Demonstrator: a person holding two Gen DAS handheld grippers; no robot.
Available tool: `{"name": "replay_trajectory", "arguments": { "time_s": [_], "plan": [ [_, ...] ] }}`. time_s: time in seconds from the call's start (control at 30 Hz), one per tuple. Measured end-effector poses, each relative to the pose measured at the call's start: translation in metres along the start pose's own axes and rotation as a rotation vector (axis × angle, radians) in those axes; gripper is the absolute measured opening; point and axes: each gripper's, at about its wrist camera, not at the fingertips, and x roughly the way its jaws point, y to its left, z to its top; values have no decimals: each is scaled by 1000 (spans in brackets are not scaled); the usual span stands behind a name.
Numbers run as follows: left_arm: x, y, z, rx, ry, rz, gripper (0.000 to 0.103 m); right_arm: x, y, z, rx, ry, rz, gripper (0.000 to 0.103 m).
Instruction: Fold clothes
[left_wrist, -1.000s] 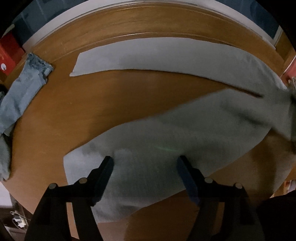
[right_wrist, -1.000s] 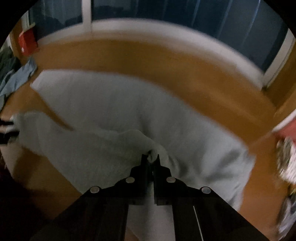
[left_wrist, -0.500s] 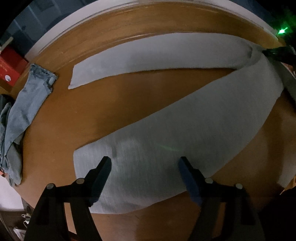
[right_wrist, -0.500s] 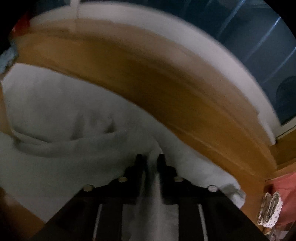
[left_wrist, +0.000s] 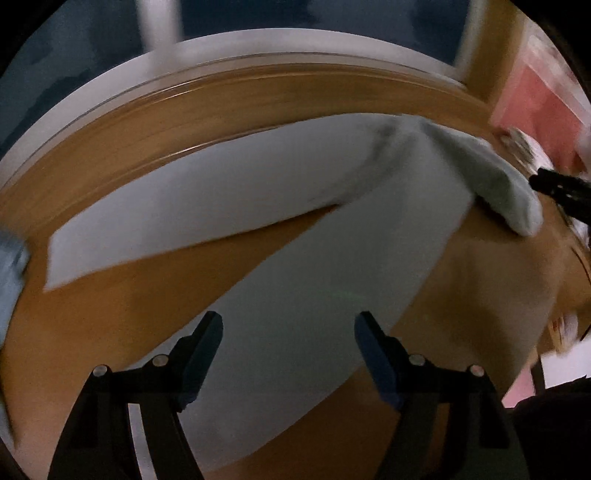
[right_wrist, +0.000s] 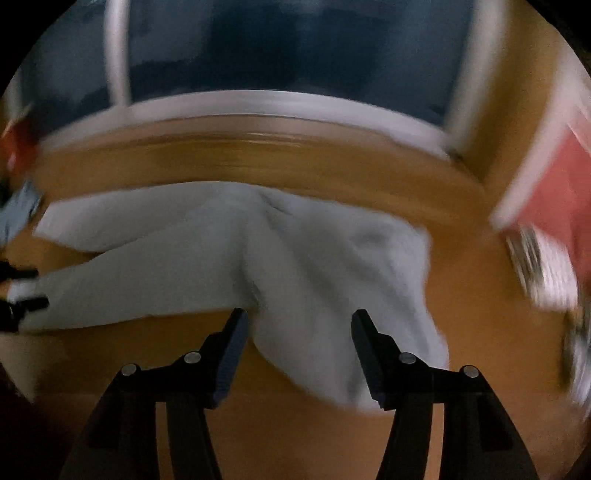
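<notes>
Light grey trousers (left_wrist: 303, 295) lie spread on the wooden table (left_wrist: 110, 295), legs pointing left in a V, the waist bunched at the right (left_wrist: 506, 184). My left gripper (left_wrist: 288, 328) is open, hovering over the near leg. In the right wrist view the trousers (right_wrist: 295, 266) lie with the waist end nearest. My right gripper (right_wrist: 295, 325) is open and empty just above that waist end. It also shows as a dark shape at the right edge of the left wrist view (left_wrist: 561, 188).
Blue jeans (right_wrist: 18, 210) lie at the table's left end and show in the left wrist view (left_wrist: 11, 258) too. A pink-red item (right_wrist: 554, 195) and a patterned cloth (right_wrist: 539, 266) sit at the right. A window and white sill run behind the table.
My right gripper, shut on the trousers' waist before, has opened and let the cloth drop. The left gripper has swung its view to the right along the near leg.
</notes>
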Motion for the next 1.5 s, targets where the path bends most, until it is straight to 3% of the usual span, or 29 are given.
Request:
{"name": "replay_trajectory", "arguments": {
  "time_s": [0.13, 0.23, 0.47, 0.6, 1.0, 1.03, 1.07, 1.1, 1.17, 1.23, 1.5],
  "plan": [
    [21, -22, 12, 78, 2, -83, 72, -2, -25, -40, 216, -1, -102, 58],
    [32, -35, 20, 119, 0, -89, 72, -14, -41, -61, 371, 1, -77, 58],
    [59, -67, 39, 213, -5, -103, 72, -9, -72, -84, 541, -9, -14, 58],
    [68, -74, 44, 177, -3, -65, 72, 13, -89, -77, 525, -1, 24, 58],
    [93, -89, 57, 10, 5, 78, 73, 66, -101, -39, 265, 11, 126, 58],
    [93, -90, 58, -5, -3, 87, 63, 68, -103, -37, 248, 15, 139, 56],
    [93, -92, 60, -20, -11, 97, 48, 70, -105, -35, 236, 14, 148, 45],
    [93, -93, 62, -36, -18, 102, 42, 72, -107, -32, 224, 13, 153, 23],
    [90, -90, 65, -79, -31, 84, 13, 76, -114, -25, 197, 32, 183, 3],
    [80, -80, 65, -140, -51, 48, 11, 76, -120, -18, 184, 42, 217, 3],
    [-12, -52, 70, -218, -151, 134, 10, 11, -177, 37, 132, -9, 366, 3]
  ]
}}
